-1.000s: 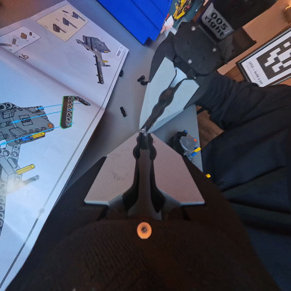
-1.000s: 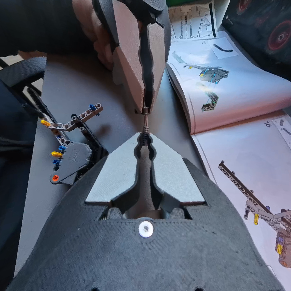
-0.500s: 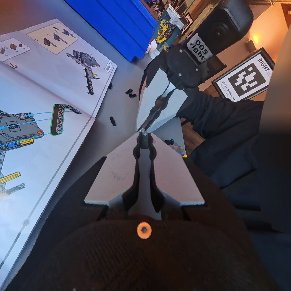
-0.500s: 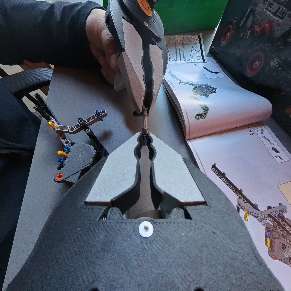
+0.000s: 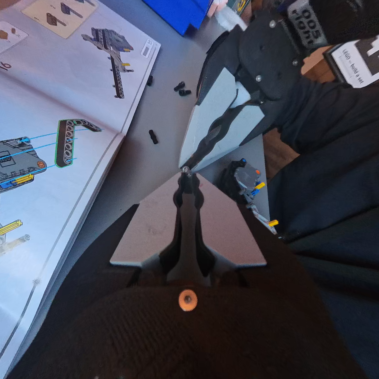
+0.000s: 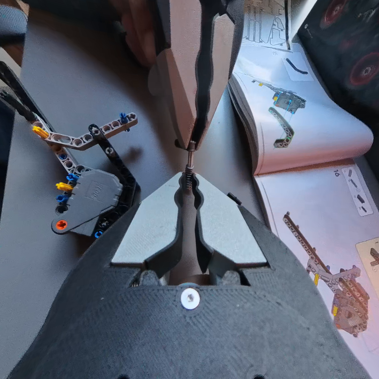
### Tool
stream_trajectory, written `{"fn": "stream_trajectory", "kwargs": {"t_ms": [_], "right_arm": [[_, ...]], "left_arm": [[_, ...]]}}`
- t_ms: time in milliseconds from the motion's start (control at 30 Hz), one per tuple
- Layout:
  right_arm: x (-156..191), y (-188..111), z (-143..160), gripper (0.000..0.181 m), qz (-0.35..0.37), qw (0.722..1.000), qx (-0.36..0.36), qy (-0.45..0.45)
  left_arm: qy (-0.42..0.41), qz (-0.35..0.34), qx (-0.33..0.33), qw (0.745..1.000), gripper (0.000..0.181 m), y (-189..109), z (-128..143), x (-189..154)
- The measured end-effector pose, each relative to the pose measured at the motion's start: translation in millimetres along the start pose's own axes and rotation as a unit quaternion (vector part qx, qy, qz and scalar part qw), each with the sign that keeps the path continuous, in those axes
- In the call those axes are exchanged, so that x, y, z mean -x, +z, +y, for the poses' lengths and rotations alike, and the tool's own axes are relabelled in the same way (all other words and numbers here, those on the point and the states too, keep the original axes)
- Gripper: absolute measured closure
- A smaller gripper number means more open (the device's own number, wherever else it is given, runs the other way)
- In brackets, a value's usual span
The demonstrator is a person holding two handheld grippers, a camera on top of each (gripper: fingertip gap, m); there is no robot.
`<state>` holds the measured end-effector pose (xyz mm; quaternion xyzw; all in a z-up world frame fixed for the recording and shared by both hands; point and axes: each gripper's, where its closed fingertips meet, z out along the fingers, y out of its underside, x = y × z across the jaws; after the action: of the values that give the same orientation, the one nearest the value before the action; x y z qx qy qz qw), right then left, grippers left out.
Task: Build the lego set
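Observation:
A thin grey rod with a coiled spring point(image 6: 190, 159) spans the gap between my two grippers above the grey table. My right gripper point(image 6: 189, 178), with grey fingers, is shut on the spring end. My left gripper point(image 6: 191, 144), with brownish fingers, comes down from the top of the right wrist view and is shut on the rod's other end. In the left wrist view my left gripper point(image 5: 187, 174) meets the right gripper point(image 5: 185, 168) tip to tip, and the rod is nearly hidden. The partial build point(image 6: 88, 194), a grey block with beams and blue, yellow and orange pins, lies to the left; it also shows in the left wrist view point(image 5: 246, 178).
The open instruction booklet point(image 5: 61, 98) lies beside the grippers, also in the right wrist view point(image 6: 307, 127). Loose black pins point(image 5: 153, 136) point(image 5: 181, 89) lie on the table point(image 5: 168, 114). A blue bin point(image 5: 178, 14) and a dark box point(image 6: 348, 41) stand behind. A hand point(image 6: 139, 41) holds the left gripper. My left and right fingertips are right by each other.
Both grippers have stayed shut on the rod. The pair has swung back down nearer the table, and the left gripper now looms closer in the right wrist view.

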<state>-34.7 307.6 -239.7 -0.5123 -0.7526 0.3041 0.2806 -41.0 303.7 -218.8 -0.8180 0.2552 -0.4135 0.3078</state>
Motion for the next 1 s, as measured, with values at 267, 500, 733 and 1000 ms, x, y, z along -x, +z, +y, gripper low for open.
{"fn": "stream_trajectory", "kwargs": {"t_ms": [267,500,733,1000], "right_arm": [[-0.6,3.0,3.5,0.178,0.02,0.999,0.025,-0.034],[-6.0,-0.9,-0.4,0.178,0.025,1.0,0.0,-0.006],[-10.7,-8.6,-9.7,0.179,0.019,0.998,-0.041,0.031],[-16.4,-17.1,-19.0,0.179,0.016,0.994,-0.086,0.066]], "left_arm": [[0.001,-0.015,0.019,1.0,0.176,4.0,3.2,5.5],[-0.005,-0.017,-0.002,1.0,0.176,1.9,-2.0,6.0],[-0.03,0.005,-0.042,0.999,0.176,-3.7,-12.2,3.6],[-0.046,0.02,-0.086,0.995,0.176,-9.6,-23.5,1.3]]}}
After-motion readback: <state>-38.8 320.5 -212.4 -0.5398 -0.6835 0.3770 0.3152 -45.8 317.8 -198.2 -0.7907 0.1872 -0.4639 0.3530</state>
